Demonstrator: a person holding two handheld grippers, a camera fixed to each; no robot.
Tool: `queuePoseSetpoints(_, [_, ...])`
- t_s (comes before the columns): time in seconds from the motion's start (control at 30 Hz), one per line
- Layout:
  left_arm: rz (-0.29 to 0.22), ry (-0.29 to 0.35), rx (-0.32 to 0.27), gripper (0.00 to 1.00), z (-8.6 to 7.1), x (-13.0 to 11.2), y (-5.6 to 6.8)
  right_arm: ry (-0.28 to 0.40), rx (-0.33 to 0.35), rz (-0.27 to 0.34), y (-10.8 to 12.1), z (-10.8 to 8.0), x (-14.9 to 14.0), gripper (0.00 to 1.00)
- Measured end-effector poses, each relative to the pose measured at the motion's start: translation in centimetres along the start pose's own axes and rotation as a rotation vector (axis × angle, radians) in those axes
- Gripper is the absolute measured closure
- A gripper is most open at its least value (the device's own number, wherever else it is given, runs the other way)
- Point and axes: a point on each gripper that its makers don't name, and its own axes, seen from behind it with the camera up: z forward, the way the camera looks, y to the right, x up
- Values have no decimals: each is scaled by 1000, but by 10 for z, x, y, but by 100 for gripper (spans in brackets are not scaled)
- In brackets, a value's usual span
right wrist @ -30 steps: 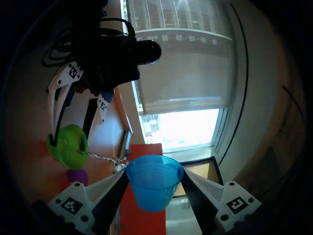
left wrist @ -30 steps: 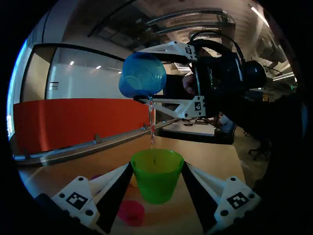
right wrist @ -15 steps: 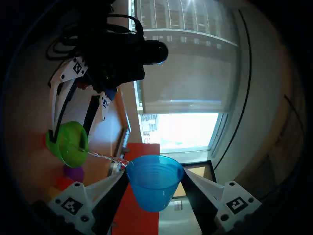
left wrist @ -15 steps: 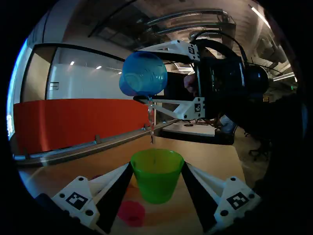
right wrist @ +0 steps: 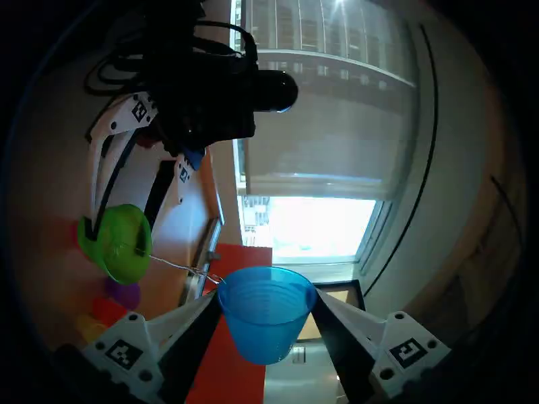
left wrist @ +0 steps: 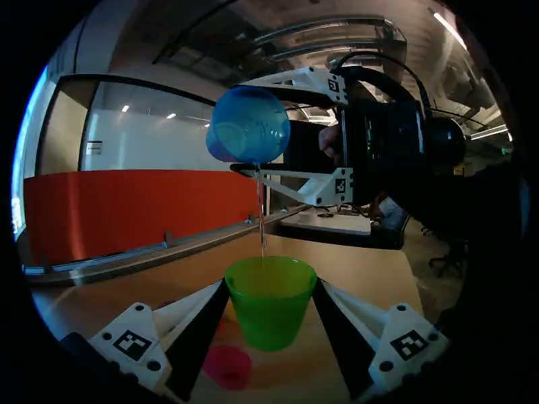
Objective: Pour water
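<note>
Gripping a translucent green plastic cup (left wrist: 271,316), the left claw (left wrist: 269,286) presses both white fingers on its tapered sides. The cup stands upright at 6 o'clock in the left gripper view, above the wooden table (left wrist: 364,269). At 12 o'clock the right claw (left wrist: 234,128) clamps a blue plastic cup (left wrist: 255,124), tipped over, and a thin water stream (left wrist: 261,215) falls from its rim into the green cup. A pink cup (left wrist: 228,365) sits on the table at 7 o'clock. The right gripper view adds the blue cup's ridged wall at 6 o'clock, the green cup's round mouth at 9 o'clock, and a pale roller blind (right wrist: 323,135) at 1 o'clock.
</note>
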Motion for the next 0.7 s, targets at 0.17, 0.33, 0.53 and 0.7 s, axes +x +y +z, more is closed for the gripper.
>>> queuePoseSetpoints(0.17, [-3,4,2,13,0,0,-1,1,-3,-14,1,0,3,8])
queuePoseSetpoints(0.33, [-6,6,5,13,0,1,-2,3,-3,-23,2,1,5,8])
queuePoseSetpoints(0.53, [-6,7,7,13,0,2,-3,5,-1,-25,2,1,7,8])
queuePoseSetpoints(0.7, [-7,8,8,13,1,2,-3,8,-3,-24,2,1,8,8])
